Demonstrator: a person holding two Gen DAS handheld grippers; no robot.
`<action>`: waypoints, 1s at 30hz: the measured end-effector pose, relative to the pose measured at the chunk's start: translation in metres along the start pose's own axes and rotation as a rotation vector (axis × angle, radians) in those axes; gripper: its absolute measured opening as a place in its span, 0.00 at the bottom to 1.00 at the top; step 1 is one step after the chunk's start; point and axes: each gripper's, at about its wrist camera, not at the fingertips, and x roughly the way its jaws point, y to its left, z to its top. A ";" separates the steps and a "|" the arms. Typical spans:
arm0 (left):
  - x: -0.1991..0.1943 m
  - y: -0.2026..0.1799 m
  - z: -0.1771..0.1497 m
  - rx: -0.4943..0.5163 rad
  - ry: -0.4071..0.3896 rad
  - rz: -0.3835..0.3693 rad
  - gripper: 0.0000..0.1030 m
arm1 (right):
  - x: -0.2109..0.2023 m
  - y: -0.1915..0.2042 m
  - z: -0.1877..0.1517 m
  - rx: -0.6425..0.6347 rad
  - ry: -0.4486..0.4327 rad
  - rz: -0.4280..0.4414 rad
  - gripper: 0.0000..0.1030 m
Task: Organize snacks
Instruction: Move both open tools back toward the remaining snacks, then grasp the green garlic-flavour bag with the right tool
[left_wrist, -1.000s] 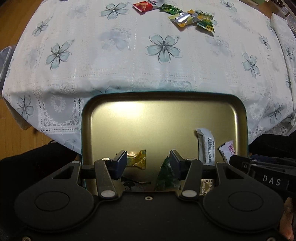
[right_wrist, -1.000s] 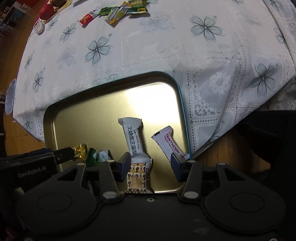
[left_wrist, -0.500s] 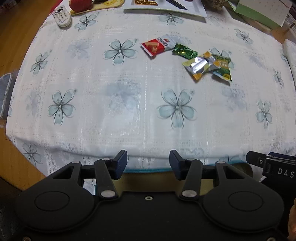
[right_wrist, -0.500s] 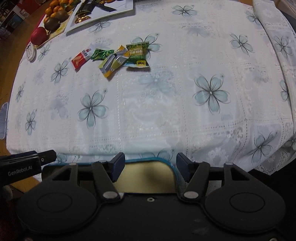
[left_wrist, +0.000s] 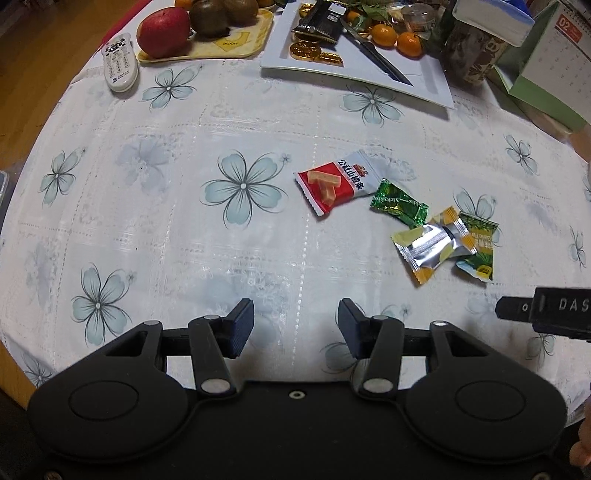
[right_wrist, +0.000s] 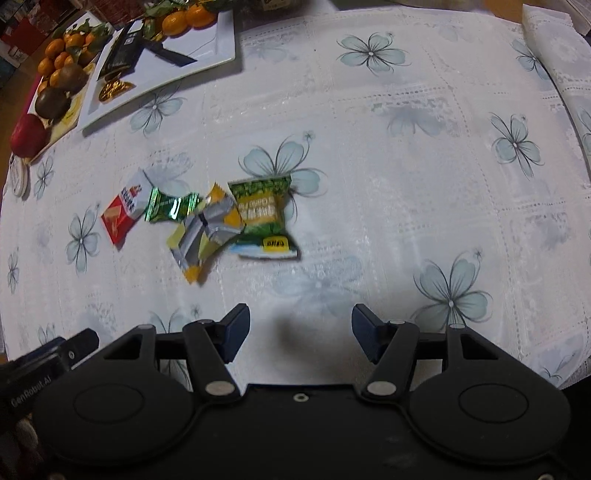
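Several wrapped snacks lie in a cluster on the flowered tablecloth: a red and white packet (left_wrist: 334, 185) (right_wrist: 123, 208), a shiny green candy (left_wrist: 399, 202) (right_wrist: 171, 207), a silver and yellow wrapper (left_wrist: 432, 243) (right_wrist: 207, 230) and a green and yellow packet (left_wrist: 478, 246) (right_wrist: 263, 218). My left gripper (left_wrist: 296, 325) is open and empty, nearer than the red packet. My right gripper (right_wrist: 299, 328) is open and empty too, below and right of the green and yellow packet. Part of the right gripper's body (left_wrist: 546, 312) shows at the left wrist view's right edge.
At the table's far side stand a yellow tray of fruit (left_wrist: 207, 48), a remote control (left_wrist: 120, 62), a white plate (left_wrist: 424, 79) (right_wrist: 221, 44) with a knife (left_wrist: 376, 59), oranges and gold coins, a jar (left_wrist: 476, 55) and a green calendar (left_wrist: 546, 62). The table edge runs along the left.
Both grippers have moved away from the gold tray of sorted snacks, which has dropped out of view, toward the loose snacks. The right jaws now stand wider than a second ago.
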 end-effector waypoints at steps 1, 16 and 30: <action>0.002 0.001 0.001 0.002 0.001 0.004 0.55 | 0.002 0.000 0.007 0.016 -0.007 -0.003 0.63; 0.000 -0.002 0.003 0.022 0.020 -0.061 0.55 | 0.042 0.013 0.049 0.135 -0.043 0.010 0.57; 0.004 0.010 0.008 -0.027 0.044 -0.085 0.55 | 0.063 0.042 0.047 0.035 -0.040 -0.107 0.38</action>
